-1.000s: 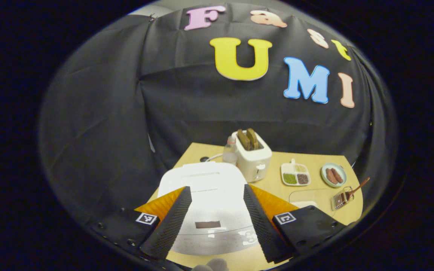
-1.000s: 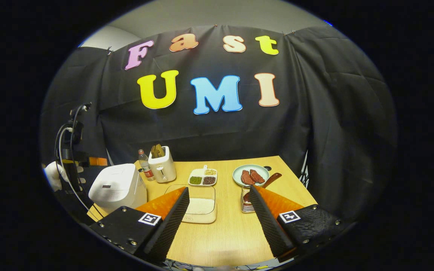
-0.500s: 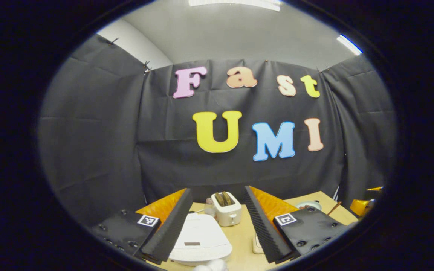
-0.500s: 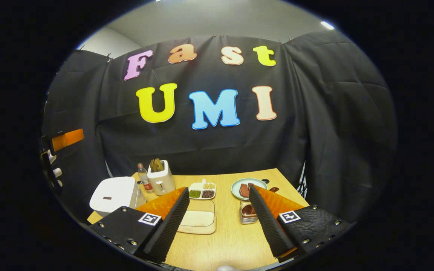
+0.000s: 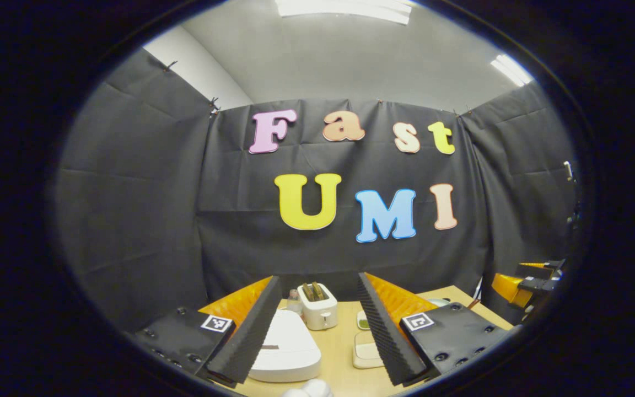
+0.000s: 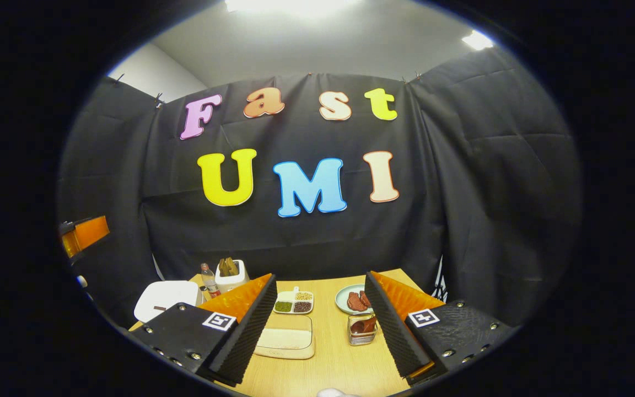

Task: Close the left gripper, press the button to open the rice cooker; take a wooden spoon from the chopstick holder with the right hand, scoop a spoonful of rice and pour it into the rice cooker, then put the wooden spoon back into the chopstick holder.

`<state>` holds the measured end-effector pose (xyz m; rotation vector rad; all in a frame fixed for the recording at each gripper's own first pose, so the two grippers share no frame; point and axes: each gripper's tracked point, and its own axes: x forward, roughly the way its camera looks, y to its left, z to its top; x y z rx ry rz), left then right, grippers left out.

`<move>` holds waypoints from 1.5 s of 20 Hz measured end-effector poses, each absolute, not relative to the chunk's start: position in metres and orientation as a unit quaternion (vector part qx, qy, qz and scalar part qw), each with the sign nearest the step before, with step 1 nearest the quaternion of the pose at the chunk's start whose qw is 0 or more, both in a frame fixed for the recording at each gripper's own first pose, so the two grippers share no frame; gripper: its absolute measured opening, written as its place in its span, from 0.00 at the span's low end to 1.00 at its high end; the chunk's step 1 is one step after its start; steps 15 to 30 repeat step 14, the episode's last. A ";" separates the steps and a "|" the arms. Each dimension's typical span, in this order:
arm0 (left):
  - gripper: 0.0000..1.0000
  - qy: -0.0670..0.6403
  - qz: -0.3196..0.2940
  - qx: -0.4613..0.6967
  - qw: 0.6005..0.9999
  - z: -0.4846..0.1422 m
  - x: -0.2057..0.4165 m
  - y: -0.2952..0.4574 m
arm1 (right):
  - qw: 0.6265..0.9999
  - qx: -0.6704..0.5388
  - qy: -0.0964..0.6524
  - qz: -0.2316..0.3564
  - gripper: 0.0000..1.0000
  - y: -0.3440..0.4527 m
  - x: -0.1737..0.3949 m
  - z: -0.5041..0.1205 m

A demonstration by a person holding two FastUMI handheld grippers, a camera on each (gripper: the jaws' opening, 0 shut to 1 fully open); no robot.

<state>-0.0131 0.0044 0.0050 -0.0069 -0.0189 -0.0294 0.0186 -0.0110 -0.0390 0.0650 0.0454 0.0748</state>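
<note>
The white rice cooker (image 5: 287, 347) stands with its lid down at the table's left, below and between my left gripper's fingers; it also shows as the rice cooker (image 6: 166, 298). My left gripper (image 5: 317, 277) is open and empty, raised well back from the cooker. The wire chopstick holder (image 6: 362, 330) holds the wooden spoon (image 6: 362, 324), whose handle is hidden behind my right finger. A shallow tray of rice (image 6: 287, 342) lies in front. My right gripper (image 6: 320, 274) is open and empty, high above the table's near edge.
A white toaster (image 5: 317, 306) with bread and a small bottle (image 6: 207, 280) stand behind the cooker. A sectioned dish of beans (image 6: 294, 303) and a plate of meat (image 6: 353, 299) sit mid-table. The wooden table (image 6: 339, 364) is walled by black cloth.
Both grippers have drawn back and tilted upward, so the table sits lower and smaller in both views. The left one has left its place just above the cooker. Both stay open.
</note>
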 end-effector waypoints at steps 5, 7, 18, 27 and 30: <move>0.96 -0.006 -0.009 0.003 1.000 -0.001 -0.014 0.002 | 0.999 0.025 0.014 0.041 0.98 -0.007 0.016 -0.030; 0.96 0.000 -0.009 0.003 1.000 -0.009 -0.013 0.000 | 0.999 0.024 0.013 0.043 0.98 -0.007 0.017 -0.029; 0.96 0.009 -0.002 0.005 1.000 -0.014 -0.008 0.004 | 0.999 0.022 0.012 0.041 0.98 -0.010 0.016 -0.024; 0.96 0.009 -0.002 0.005 1.000 -0.014 -0.008 0.004 | 0.999 0.022 0.012 0.041 0.98 -0.010 0.016 -0.024; 0.96 0.009 -0.002 0.005 1.000 -0.014 -0.008 0.004 | 0.999 0.022 0.012 0.041 0.98 -0.010 0.016 -0.024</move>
